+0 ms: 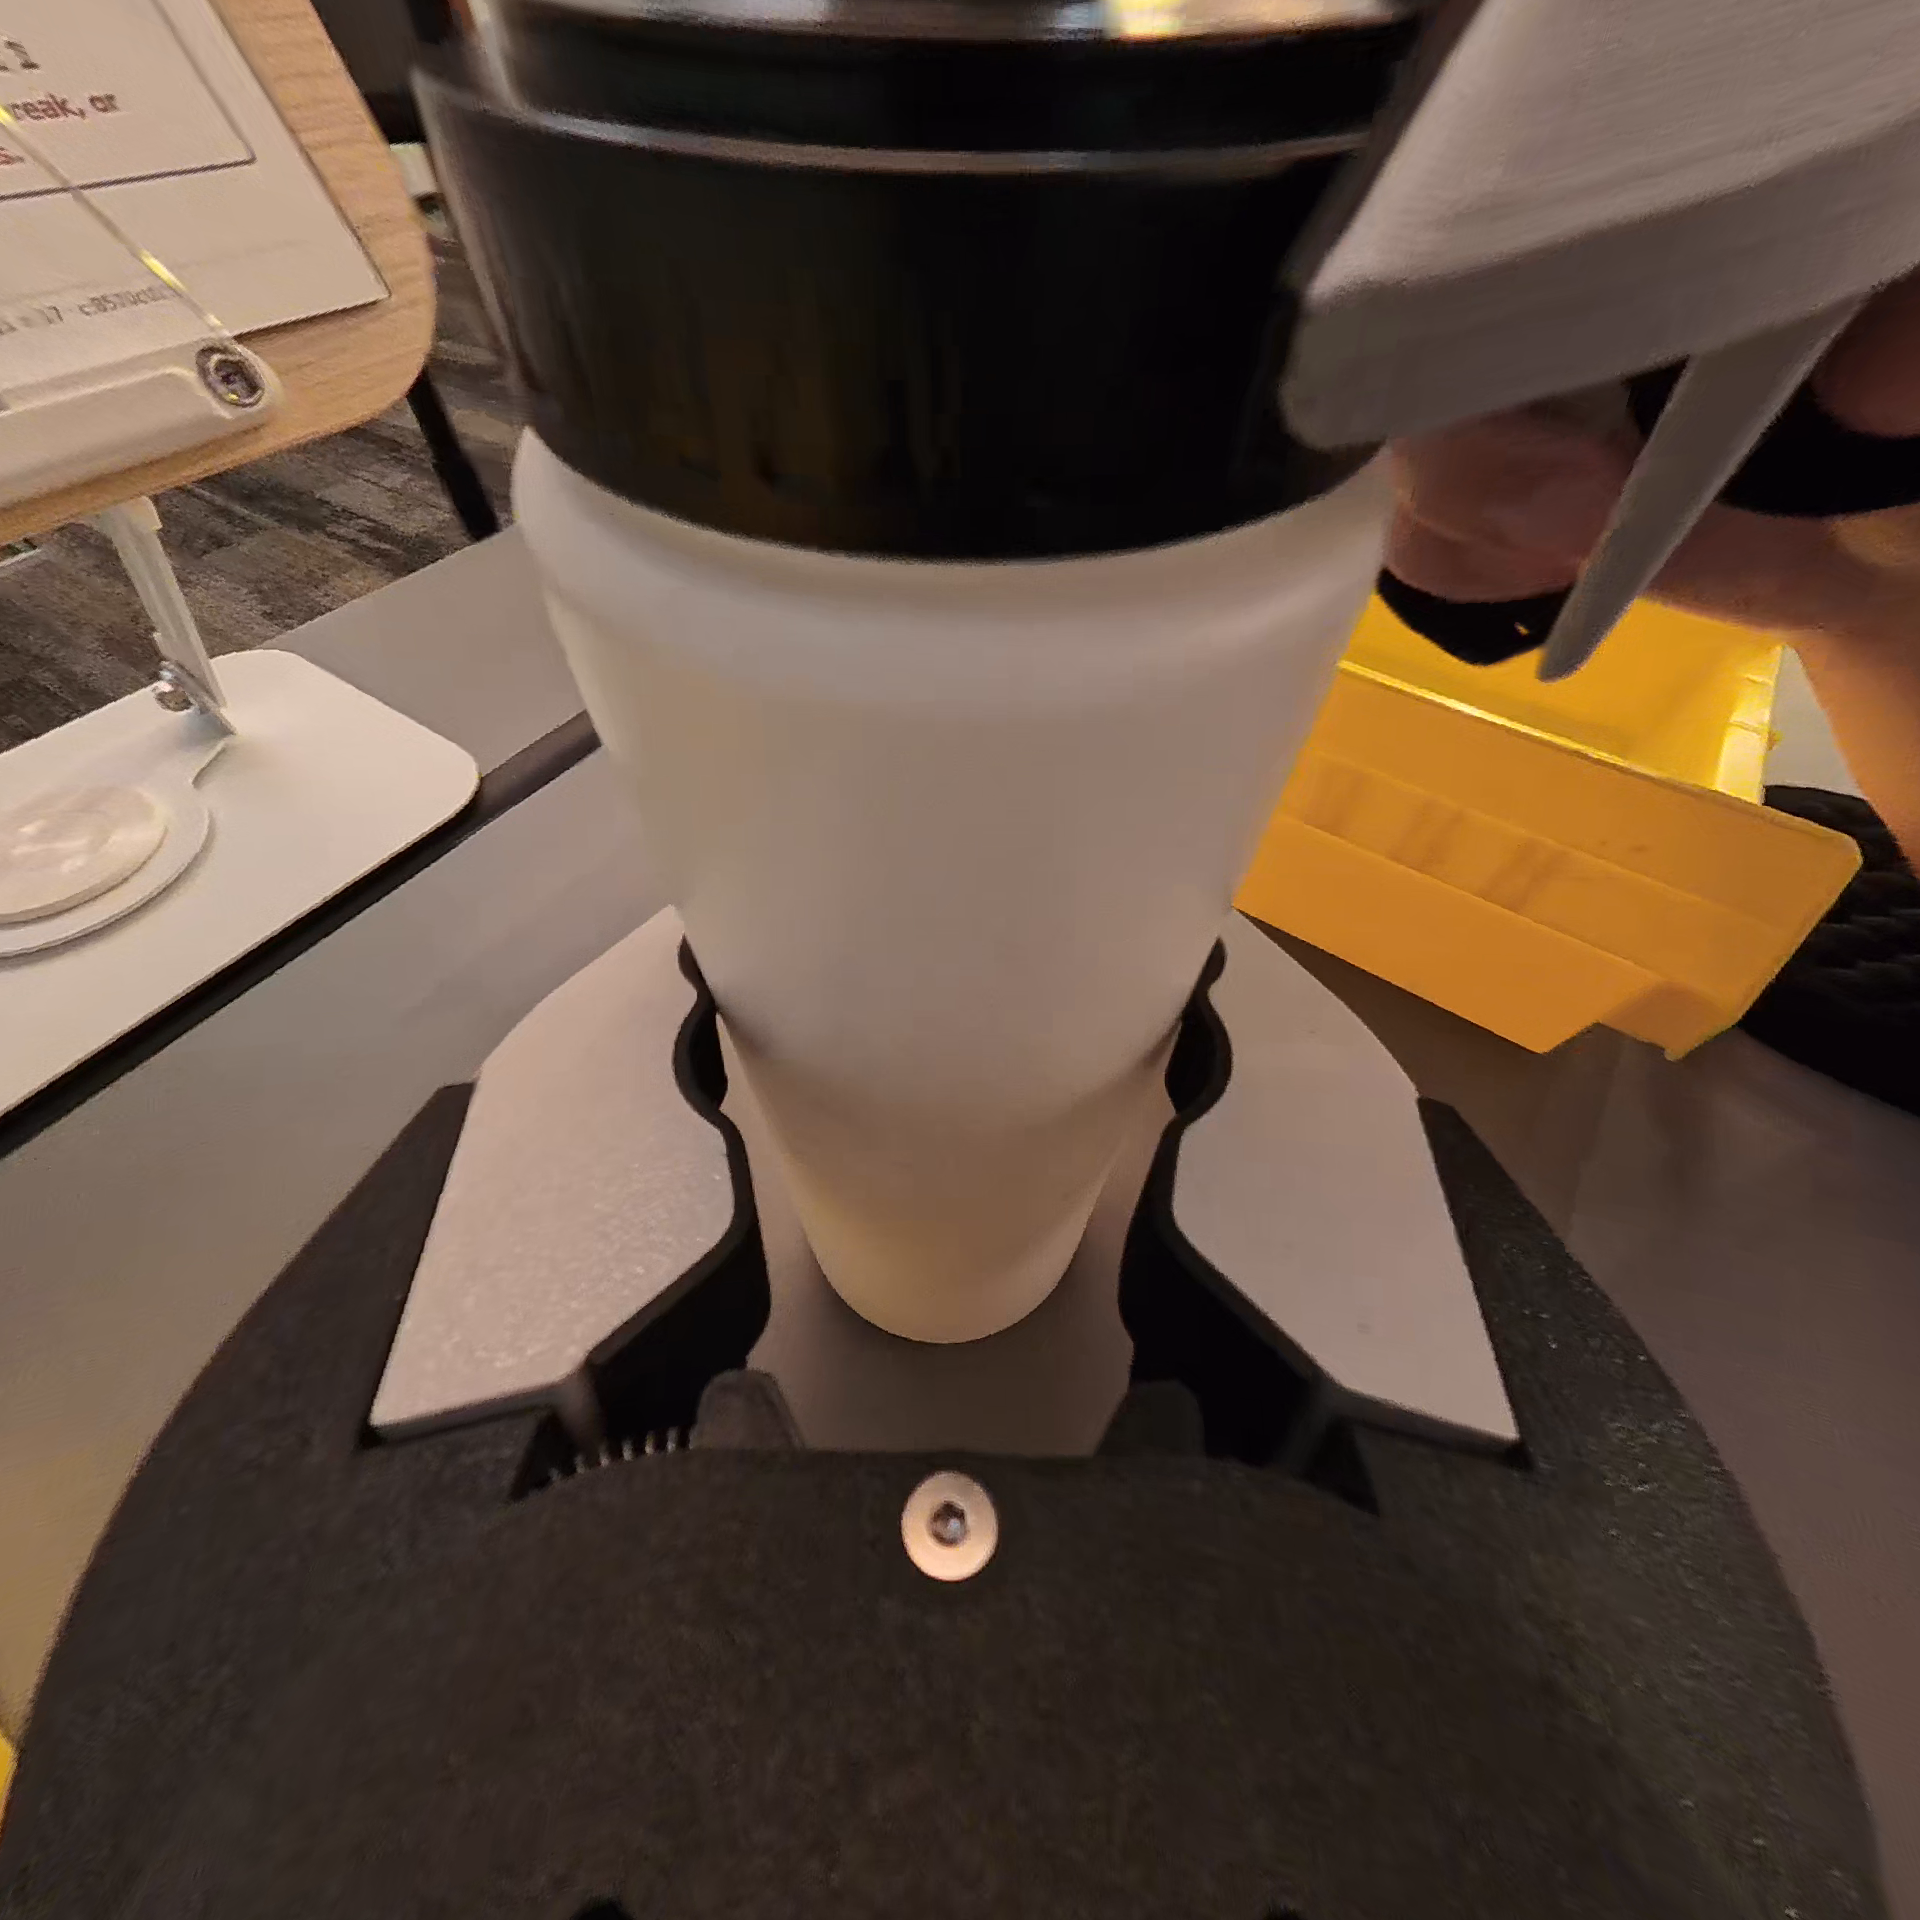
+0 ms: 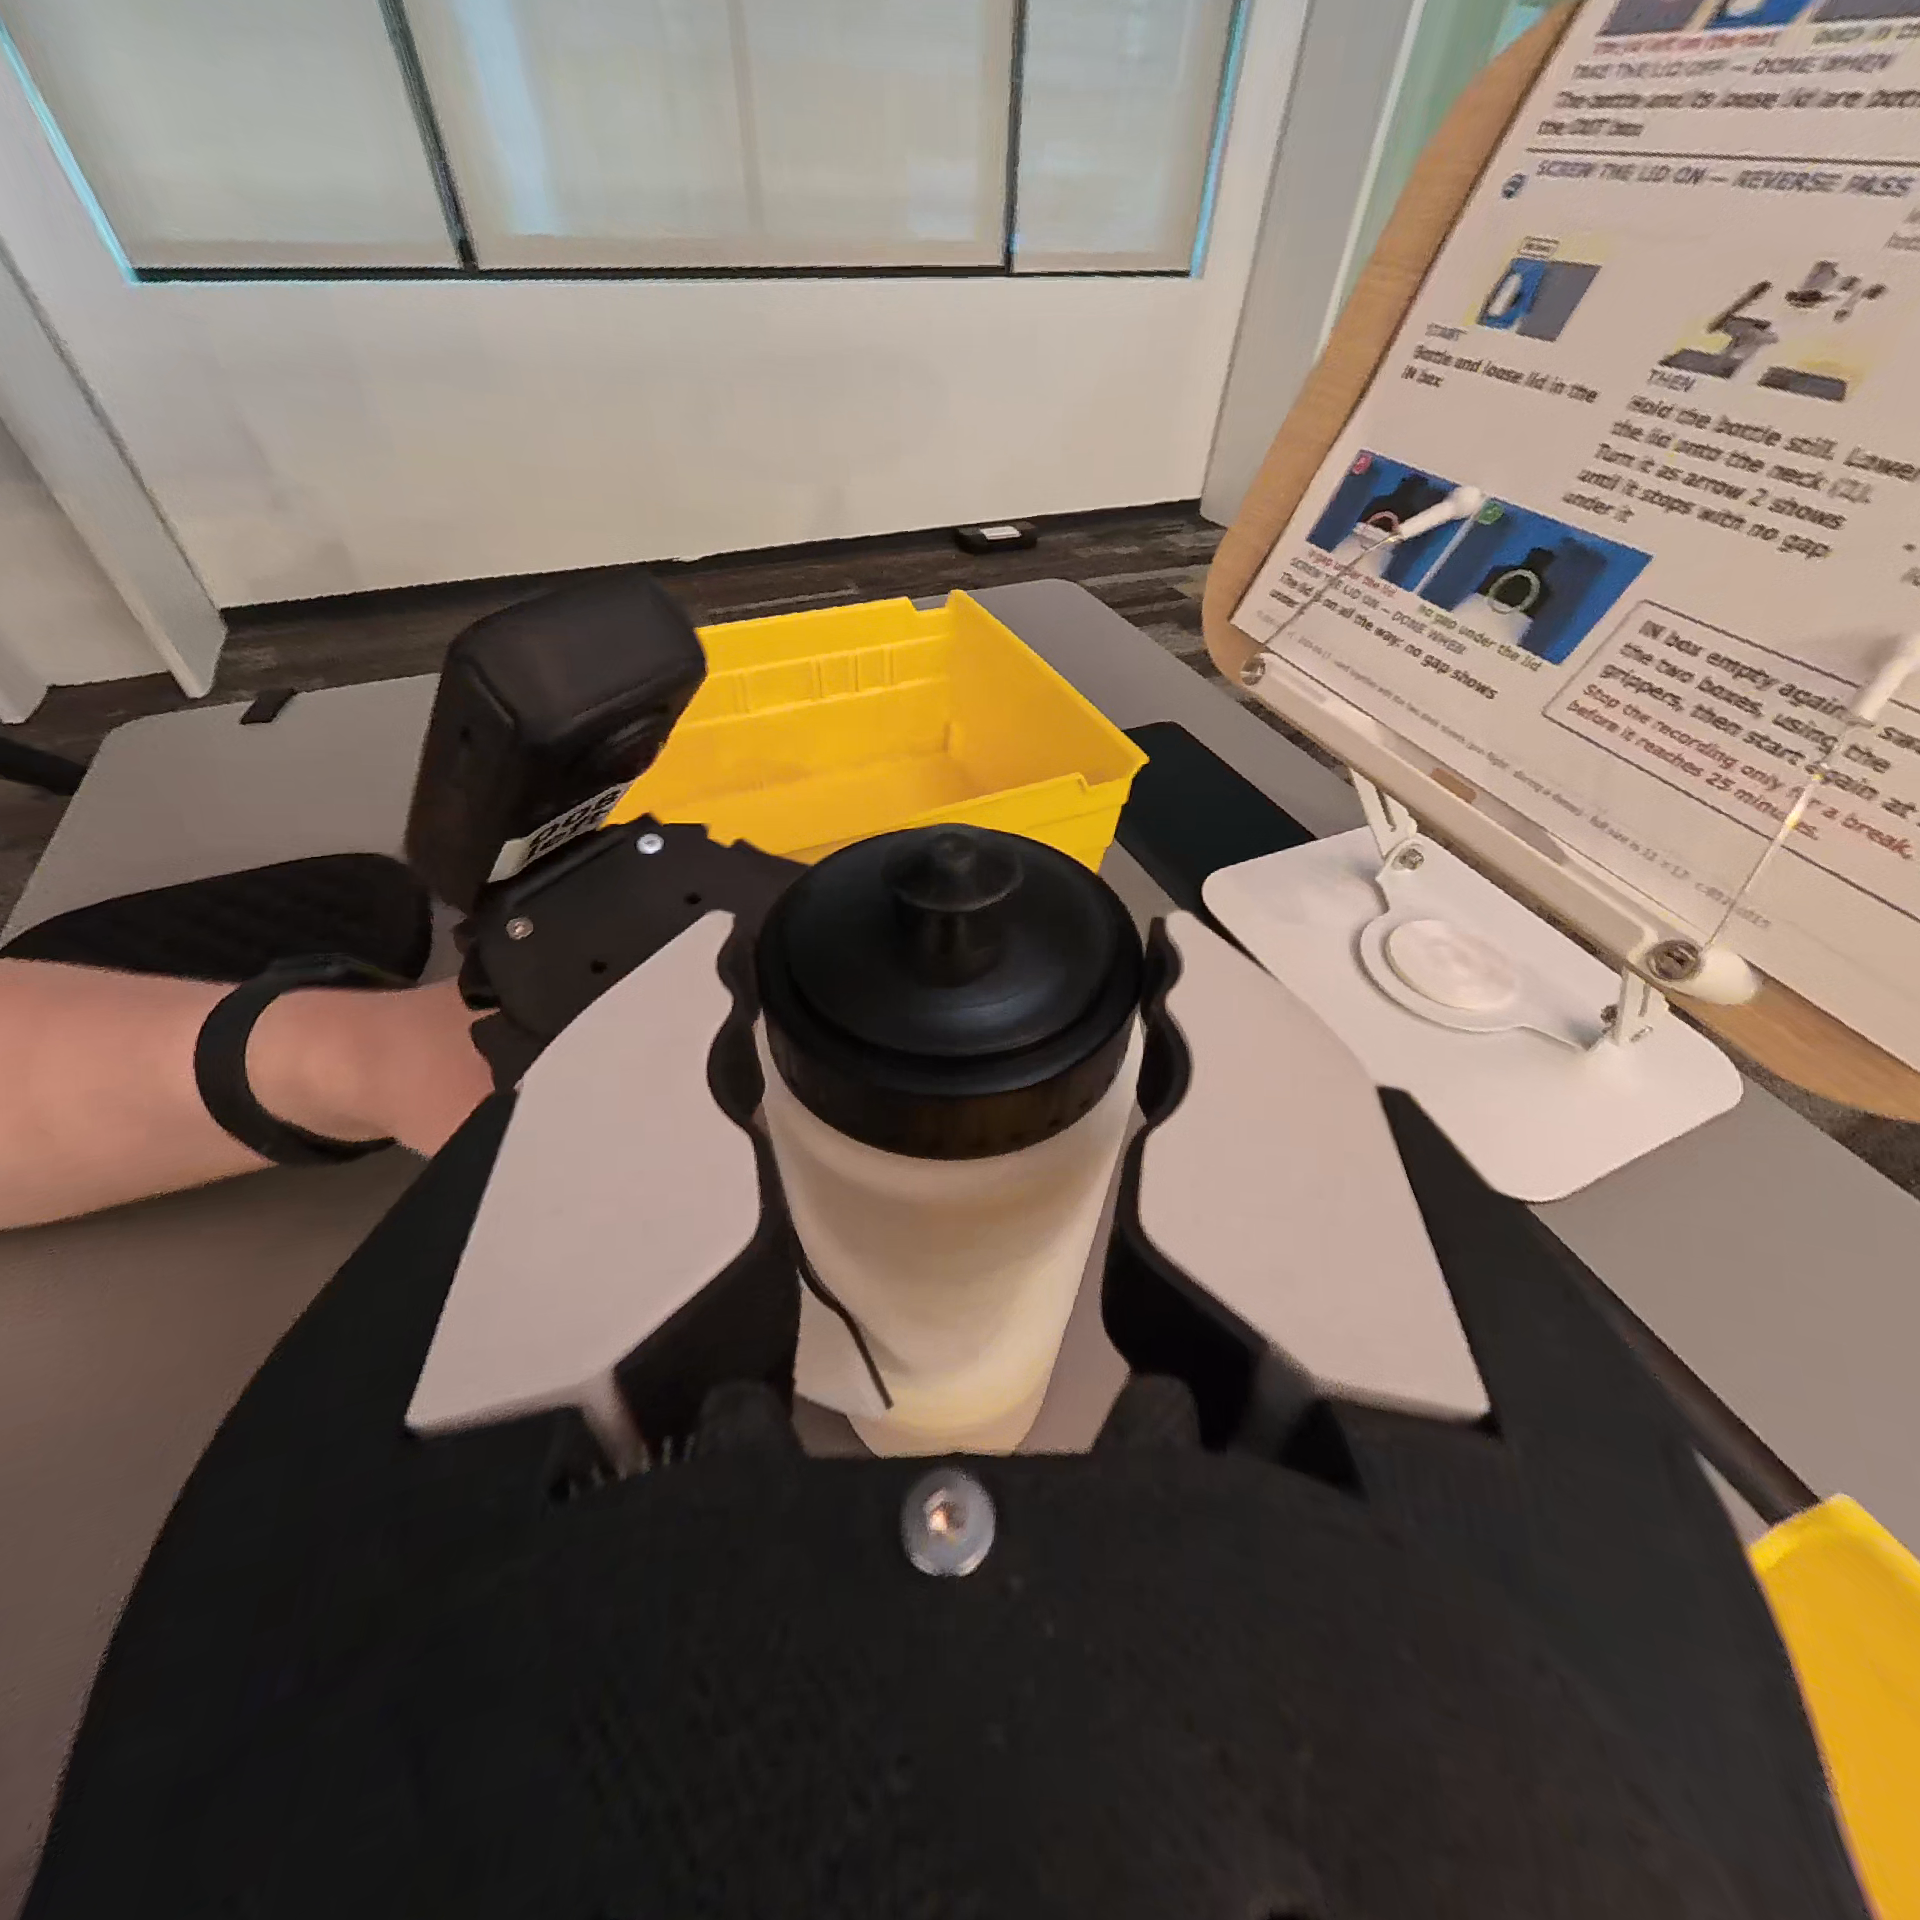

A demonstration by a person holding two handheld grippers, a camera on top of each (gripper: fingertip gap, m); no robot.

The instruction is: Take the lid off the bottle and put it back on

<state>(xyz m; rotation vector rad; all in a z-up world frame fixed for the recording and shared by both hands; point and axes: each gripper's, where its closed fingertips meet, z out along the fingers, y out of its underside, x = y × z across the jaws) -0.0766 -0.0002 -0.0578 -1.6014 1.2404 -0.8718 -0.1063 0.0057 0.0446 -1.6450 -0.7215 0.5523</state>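
the white translucent plastic bottle (image 1: 935, 831) stands upright on the grey tabletop (image 1: 312, 1091), its lower body clenched in the left tongs (image 1: 951, 1049). the right tongs (image 2: 948, 997) flank its black domed screw lid (image 2: 948, 977), apparently clenched on the rim, with the lid seated. risk: a weak grip lets the lid slip during turning; over-squeezing the soft body may tilt the bottle toward the yellow plastic bin (image 2: 894, 727).

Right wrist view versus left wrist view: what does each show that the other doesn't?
Right wrist only: the lid's top with its spout, windows, the right gripper around the lid, and the left gripper's body beside a wrist. Left wrist only: the left gripper around the bottle's lower body. Both: the bottle, lid, yellow bin and instruction stand.
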